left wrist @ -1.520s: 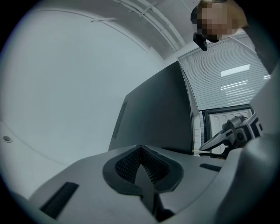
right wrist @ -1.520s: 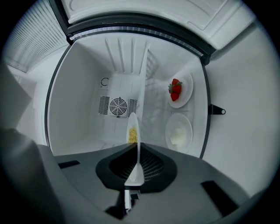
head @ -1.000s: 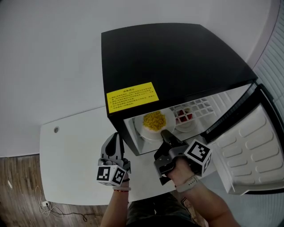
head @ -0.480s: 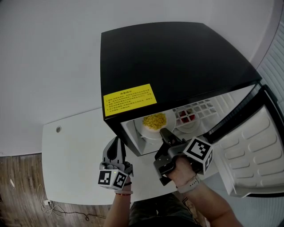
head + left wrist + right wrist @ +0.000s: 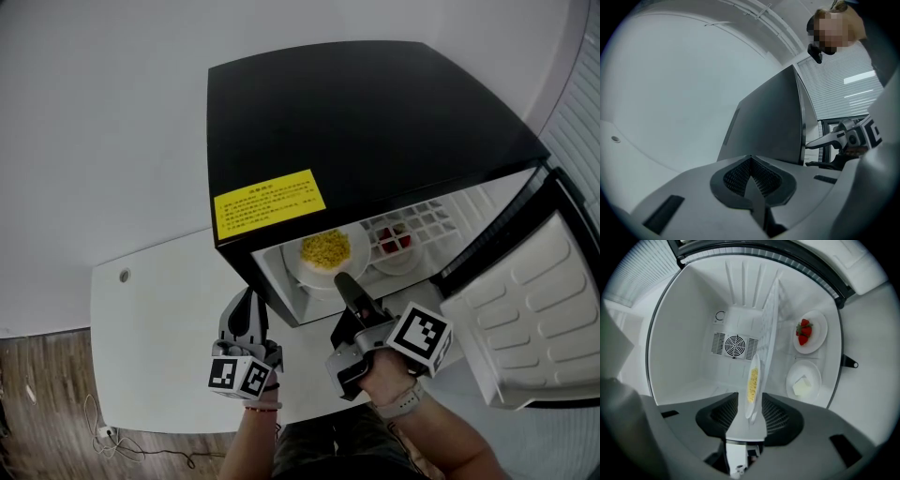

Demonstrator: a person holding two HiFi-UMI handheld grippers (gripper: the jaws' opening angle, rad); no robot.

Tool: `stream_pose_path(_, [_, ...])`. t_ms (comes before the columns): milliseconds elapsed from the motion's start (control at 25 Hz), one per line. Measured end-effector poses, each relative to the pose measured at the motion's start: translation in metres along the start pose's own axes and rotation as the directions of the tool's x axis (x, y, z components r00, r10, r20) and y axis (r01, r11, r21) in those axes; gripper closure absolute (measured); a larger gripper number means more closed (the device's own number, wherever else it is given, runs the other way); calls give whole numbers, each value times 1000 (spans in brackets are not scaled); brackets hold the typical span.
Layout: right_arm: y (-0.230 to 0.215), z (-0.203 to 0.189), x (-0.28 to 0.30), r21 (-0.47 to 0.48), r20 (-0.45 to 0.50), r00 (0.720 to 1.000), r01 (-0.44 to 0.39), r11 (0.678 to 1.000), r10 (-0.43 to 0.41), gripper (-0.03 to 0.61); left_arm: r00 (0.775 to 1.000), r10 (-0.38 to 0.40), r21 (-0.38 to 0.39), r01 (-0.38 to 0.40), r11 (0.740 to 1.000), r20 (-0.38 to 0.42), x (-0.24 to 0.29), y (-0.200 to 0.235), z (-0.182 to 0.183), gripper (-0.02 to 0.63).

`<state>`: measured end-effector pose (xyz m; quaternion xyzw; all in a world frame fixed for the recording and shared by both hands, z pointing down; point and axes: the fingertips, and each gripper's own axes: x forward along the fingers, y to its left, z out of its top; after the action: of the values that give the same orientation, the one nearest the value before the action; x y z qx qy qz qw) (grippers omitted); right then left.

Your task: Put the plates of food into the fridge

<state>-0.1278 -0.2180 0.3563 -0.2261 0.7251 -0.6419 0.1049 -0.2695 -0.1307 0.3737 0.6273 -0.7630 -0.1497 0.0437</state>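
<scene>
A black mini fridge (image 5: 366, 122) stands with its door open. On its wire shelf (image 5: 427, 223) sits a white plate of yellow corn (image 5: 328, 251), seen edge-on (image 5: 753, 380) in the right gripper view. My right gripper (image 5: 345, 284) is at the fridge mouth. Its jaws have just been opening and now stand open (image 5: 750, 405), with the plate's near rim loose between them. Further in are a plate of strawberries (image 5: 806, 331) and a plate with a pale block (image 5: 802, 380). My left gripper (image 5: 246, 314) hangs shut and empty (image 5: 751, 161) by the fridge's left side.
The fridge door (image 5: 525, 309) swings out to the right. The fridge sits on a white table (image 5: 159, 319) with a small round hole (image 5: 124, 276) at the left. A yellow label (image 5: 269, 203) is on the fridge top. A fan grille (image 5: 735, 345) is on the back wall.
The right gripper's marker cube has rolled a little while staying at the fridge mouth. The corn plate stays on the shelf. The left gripper has not moved.
</scene>
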Motion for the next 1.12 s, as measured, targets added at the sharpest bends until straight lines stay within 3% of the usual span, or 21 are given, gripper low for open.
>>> stream_pose_path(280, [-9,-17,-28,-202,-11,999,42,979,-45,442,998,-51,-3,51,999,-22,0,-2,-1,607])
stream_pose_path(360, [-12,-19,-39,-321,-16,998,47,946,-55,442,997,-68,-2,68,998,-24,-1,-2,0,607])
stream_pose_path(480, [-15,-21,-57,-482,-2,1000,5,876,-7,457,995,-100,6,100,995,-23,-6,-2,1,607])
stream_pose_path(520, [-18,-18,-65,-540,16,1000,7,842,2,502,994,-108,8,108,994,-21,-8,-3,2,607])
stream_pose_path(600, [-23,-12,-77,-671,49,999,26,741,10,569,993,-115,14,115,993,-11,-14,-4,8,607])
stream_pose_path(760, [-27,-10,-97,-876,56,998,39,481,21,572,995,-102,44,102,994,-6,-35,-7,17,607])
stream_pose_path(840, [-27,-6,-105,-919,59,998,43,393,29,572,996,-90,55,90,994,-7,-46,-9,19,607])
stream_pose_path(1000, [-25,8,-119,-955,69,996,52,292,49,572,998,-63,76,64,995,-4,-69,-17,22,607])
stream_pose_path(1120, [-25,13,-134,-963,61,997,43,267,57,572,999,-41,79,40,996,12,-87,-23,24,607])
